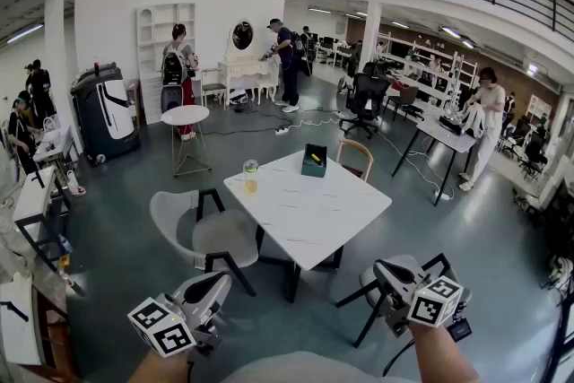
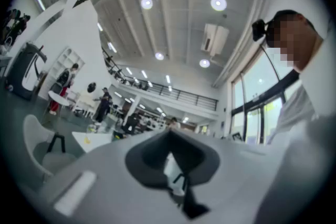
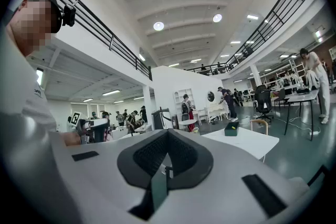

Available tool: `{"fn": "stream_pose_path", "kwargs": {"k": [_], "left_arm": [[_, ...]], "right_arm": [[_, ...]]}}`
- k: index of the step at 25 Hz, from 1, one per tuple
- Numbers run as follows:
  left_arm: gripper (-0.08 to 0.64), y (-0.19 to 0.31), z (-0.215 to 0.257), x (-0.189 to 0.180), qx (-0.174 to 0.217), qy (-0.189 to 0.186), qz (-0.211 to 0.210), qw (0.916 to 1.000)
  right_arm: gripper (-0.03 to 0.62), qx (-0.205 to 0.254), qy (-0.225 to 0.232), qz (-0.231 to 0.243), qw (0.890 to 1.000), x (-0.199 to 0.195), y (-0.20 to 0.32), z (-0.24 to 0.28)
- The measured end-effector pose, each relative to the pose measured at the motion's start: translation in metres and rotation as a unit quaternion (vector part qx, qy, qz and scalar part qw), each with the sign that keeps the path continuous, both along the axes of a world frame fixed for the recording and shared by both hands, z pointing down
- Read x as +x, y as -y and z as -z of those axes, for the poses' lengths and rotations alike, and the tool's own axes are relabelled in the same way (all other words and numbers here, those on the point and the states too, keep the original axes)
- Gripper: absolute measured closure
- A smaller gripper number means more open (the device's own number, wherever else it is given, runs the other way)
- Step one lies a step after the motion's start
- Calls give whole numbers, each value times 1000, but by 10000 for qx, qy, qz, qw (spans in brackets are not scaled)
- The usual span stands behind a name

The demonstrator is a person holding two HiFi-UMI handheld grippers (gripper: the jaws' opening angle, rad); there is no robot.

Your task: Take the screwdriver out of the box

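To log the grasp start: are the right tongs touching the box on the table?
Apart. The head view shows the right tongs low in the foreground and the box at the far edge of the table, with a wide gap between them.

A white table [image 1: 314, 220] stands in the middle of a large open hall. On its far corner sits a dark green box [image 1: 314, 161] with something yellow [image 1: 316, 158] showing at its top. A glass jar [image 1: 250, 177] of yellowish liquid stands on the left corner, well apart from the box. A grey chair [image 1: 204, 236] is just beside the table's left edge. Low in the frame, the left gripper [image 1: 222, 281] and right gripper [image 1: 378, 265] point toward the table, clear of it
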State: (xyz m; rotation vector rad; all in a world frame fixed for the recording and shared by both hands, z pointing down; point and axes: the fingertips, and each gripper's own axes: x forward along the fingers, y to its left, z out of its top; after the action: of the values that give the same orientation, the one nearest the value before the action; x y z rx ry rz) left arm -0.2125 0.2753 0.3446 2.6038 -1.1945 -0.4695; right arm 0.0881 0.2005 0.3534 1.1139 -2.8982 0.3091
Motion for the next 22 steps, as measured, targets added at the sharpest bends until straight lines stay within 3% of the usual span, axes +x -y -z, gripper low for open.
{"fn": "stream_pose_path", "kwargs": {"k": [22], "left_arm": [[555, 20, -3, 28, -163, 68, -80, 9998]], "right_arm": [[584, -265, 375, 55, 9989, 21, 17, -11]]}}
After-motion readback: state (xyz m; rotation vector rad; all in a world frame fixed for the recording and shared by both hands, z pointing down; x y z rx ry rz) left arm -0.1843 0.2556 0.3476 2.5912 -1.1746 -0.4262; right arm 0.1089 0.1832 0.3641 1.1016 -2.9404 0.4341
